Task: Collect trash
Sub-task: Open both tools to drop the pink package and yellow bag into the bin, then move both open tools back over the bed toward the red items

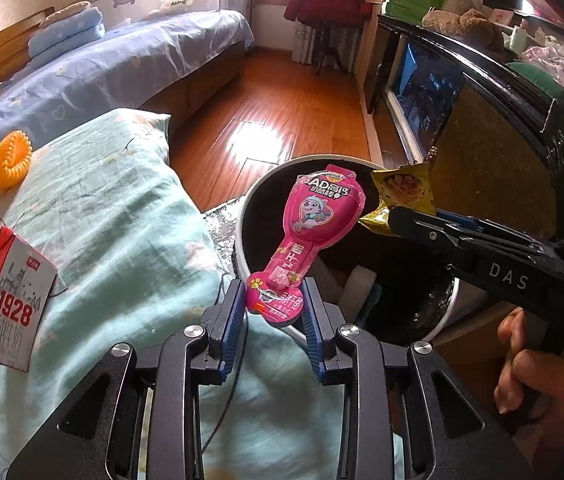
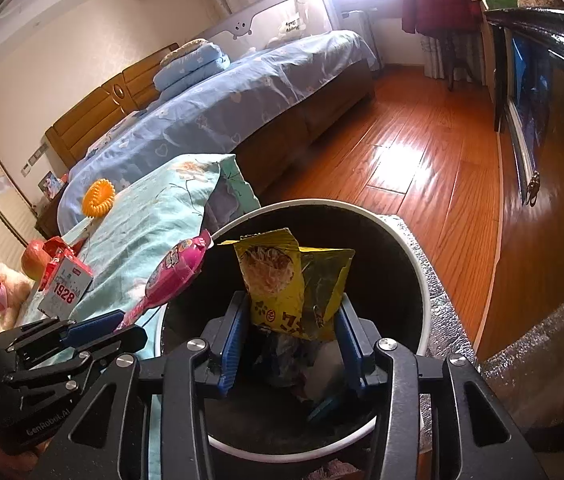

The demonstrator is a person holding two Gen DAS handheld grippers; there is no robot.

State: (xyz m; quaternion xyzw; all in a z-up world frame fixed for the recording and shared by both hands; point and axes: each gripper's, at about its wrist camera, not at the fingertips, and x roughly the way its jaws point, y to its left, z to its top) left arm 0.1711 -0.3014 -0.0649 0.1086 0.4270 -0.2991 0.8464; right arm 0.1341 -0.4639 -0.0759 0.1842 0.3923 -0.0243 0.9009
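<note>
Hovering over the round white-rimmed bin with its black liner (image 2: pixel 414 264), both tools carry litter. The left tool (image 1: pixel 275 306) pinches the narrow tail of a pink, spoon-shaped plastic lollipop wrapper (image 1: pixel 314 220). The right tool (image 2: pixel 288 332) stands partly spread around a crumpled yellow foil snack packet (image 2: pixel 282 280); whether its pads really press it, I can't quite tell. Both are featherlight, slippery and floppy, best gripped at a flat sealed edge. Farther off, a red-and-white milk carton (image 1: pixel 9 300) lies on the teal pillow (image 1: pixel 121 208).

"1928" was printed in red on the milk carton (image 1: pixel 7 300). "AD" was read on the pink wrapper (image 1: pixel 310 236). "DAS" was marked on the right tool (image 1: pixel 394 216), "GenRobot.AI" on the left tool (image 2: pixel 121 322).
</note>
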